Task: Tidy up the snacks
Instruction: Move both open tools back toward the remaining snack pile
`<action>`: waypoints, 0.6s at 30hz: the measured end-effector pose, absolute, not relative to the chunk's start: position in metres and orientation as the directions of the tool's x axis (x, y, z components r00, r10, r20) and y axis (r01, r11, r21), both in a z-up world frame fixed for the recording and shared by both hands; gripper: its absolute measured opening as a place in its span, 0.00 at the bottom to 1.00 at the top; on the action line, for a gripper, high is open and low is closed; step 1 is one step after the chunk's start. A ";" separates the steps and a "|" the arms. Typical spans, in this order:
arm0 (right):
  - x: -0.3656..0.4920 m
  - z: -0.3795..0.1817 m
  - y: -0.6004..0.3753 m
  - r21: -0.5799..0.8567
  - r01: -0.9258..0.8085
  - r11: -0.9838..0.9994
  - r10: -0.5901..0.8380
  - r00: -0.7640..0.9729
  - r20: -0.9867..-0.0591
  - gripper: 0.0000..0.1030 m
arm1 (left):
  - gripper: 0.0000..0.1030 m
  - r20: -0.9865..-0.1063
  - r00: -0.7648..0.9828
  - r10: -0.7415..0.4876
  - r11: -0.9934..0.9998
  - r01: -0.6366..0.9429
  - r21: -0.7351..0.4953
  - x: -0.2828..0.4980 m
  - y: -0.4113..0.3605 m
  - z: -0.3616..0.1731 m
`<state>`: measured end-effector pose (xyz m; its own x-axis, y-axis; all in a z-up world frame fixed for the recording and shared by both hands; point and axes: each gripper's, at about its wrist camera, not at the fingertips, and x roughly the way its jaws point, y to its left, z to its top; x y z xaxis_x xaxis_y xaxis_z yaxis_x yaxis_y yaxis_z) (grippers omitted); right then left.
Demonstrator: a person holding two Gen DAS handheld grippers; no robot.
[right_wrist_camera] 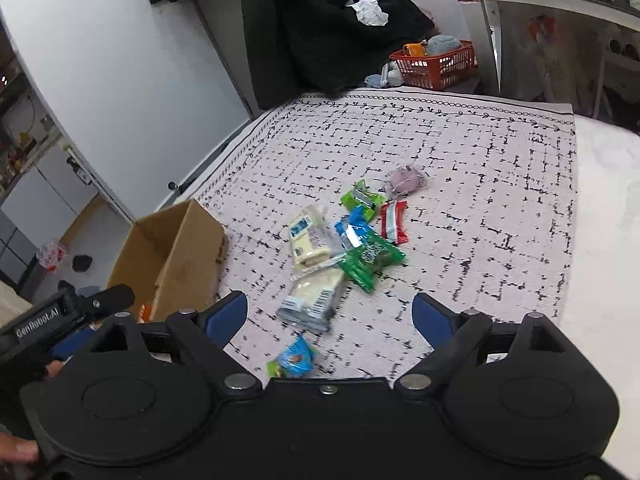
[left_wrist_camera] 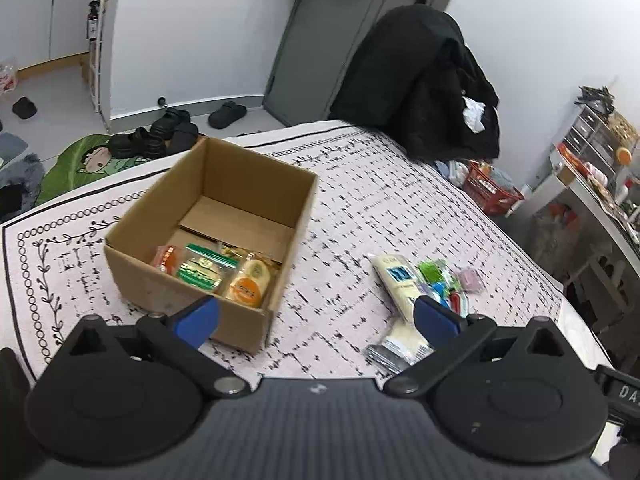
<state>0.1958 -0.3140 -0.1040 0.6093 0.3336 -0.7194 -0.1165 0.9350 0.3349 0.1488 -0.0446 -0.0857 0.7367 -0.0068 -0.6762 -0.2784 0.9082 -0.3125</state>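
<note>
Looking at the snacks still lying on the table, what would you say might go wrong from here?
The loose snacks overlap: the green packet lies on the cream bar, so the open right hand-held gripper may drag two. The small blue packet near the table edge could be knocked off.

The left gripper (left_wrist_camera: 316,316) hangs with its jaws spread wide and nothing between its blue fingertips (left_wrist_camera: 200,316). The right gripper (right_wrist_camera: 330,312) is likewise wide apart and empty. A bare hand (right_wrist_camera: 16,450) shows at the lower left edge.
</note>
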 end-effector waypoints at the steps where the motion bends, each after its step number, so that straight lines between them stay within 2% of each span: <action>1: 0.195 -0.104 -0.316 0.329 -0.114 0.937 0.327 0.612 -0.720 0.87 | 1.00 -0.676 0.736 -0.010 0.908 -0.276 -0.314 0.148 -0.047 -0.086; 18: 0.204 -0.124 -0.339 0.415 -0.037 0.909 0.347 0.619 -0.705 0.87 | 0.99 -0.737 0.675 -0.040 0.923 -0.257 -0.285 0.149 -0.087 -0.122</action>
